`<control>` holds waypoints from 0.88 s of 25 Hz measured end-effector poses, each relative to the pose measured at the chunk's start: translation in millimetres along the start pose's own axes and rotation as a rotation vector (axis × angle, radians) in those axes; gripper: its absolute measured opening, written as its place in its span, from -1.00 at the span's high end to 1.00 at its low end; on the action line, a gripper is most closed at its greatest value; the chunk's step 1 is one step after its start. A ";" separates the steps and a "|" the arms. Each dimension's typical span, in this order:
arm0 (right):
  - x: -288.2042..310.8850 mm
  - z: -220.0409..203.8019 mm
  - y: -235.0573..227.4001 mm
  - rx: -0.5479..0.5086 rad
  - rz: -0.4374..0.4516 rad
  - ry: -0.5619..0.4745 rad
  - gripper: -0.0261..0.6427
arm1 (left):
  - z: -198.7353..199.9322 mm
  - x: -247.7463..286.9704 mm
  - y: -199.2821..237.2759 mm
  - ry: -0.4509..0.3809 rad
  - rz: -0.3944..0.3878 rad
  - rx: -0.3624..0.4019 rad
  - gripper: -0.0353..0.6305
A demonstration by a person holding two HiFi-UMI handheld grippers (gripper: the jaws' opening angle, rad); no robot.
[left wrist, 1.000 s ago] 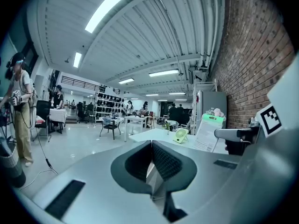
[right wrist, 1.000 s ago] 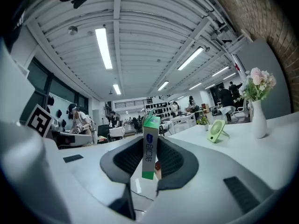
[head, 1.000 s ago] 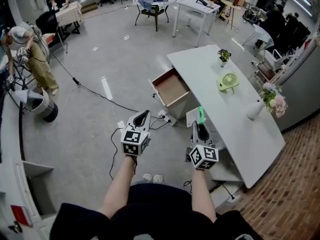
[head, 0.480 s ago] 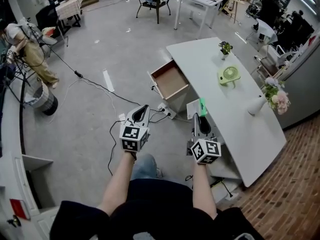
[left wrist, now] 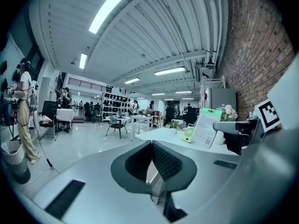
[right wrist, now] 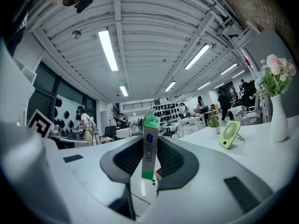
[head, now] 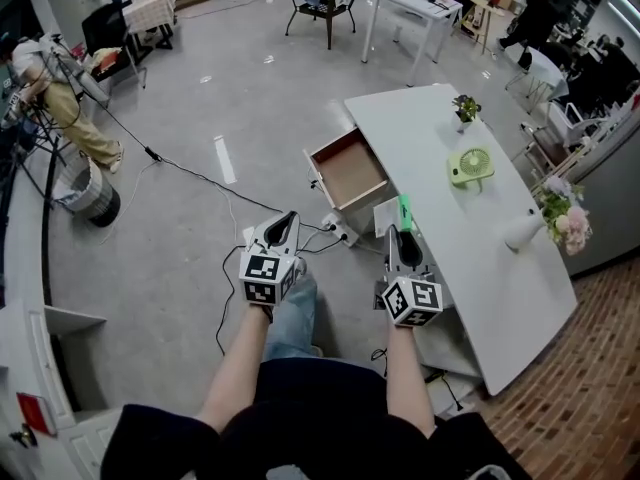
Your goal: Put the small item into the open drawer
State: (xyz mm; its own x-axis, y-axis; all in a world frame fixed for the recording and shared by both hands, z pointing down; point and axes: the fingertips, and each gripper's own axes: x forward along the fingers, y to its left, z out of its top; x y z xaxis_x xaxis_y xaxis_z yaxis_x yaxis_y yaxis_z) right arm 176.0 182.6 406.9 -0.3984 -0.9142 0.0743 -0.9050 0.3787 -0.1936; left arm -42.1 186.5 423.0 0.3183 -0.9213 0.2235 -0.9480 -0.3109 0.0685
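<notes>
My right gripper [head: 402,236] is shut on a small flat white-and-green packet [head: 403,211], which stands upright between the pads [right wrist: 149,148]. The packet also shows in the left gripper view [left wrist: 208,127], off to the right. My left gripper [head: 285,226] is shut with nothing between its jaws [left wrist: 150,160]. The open drawer [head: 347,171], brown inside and empty, sticks out from the left side of the white table [head: 440,193], ahead of both grippers and a little left of the right one. Both grippers hang in the air above the grey floor.
On the table stand a green fan [head: 470,166], a small potted plant [head: 465,108] and a white vase with flowers [head: 545,218]. A power strip and cables [head: 335,230] lie on the floor below the drawer. A person [head: 60,98] and a bin [head: 90,190] are far left.
The view has shifted: the table and drawer sit slightly farther right and higher in the head view. A leg in jeans has stepped forward below the grippers. Both grippers keep their hold and spacing.
</notes>
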 end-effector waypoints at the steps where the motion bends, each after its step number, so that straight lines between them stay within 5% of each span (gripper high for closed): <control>1: 7.6 0.2 -1.3 -0.001 -0.001 -0.001 0.65 | 0.2 7.1 4.8 0.001 0.000 -0.001 0.82; 11: 99.1 -8.6 -13.5 -0.020 -0.021 0.024 0.65 | -0.5 85.6 60.7 0.014 0.000 -0.065 0.83; 22: 204.8 2.8 -28.2 -0.038 -0.063 0.037 0.65 | 21.6 183.9 111.6 0.038 -0.052 -0.032 0.83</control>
State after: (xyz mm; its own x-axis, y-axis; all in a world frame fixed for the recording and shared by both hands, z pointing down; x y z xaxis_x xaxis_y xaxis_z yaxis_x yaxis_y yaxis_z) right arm 120.3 -15.6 424.8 -0.3446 -0.9309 0.1214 -0.9334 0.3260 -0.1497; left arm -89.1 -22.7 450.8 0.3676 -0.8942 0.2555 -0.9299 -0.3503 0.1121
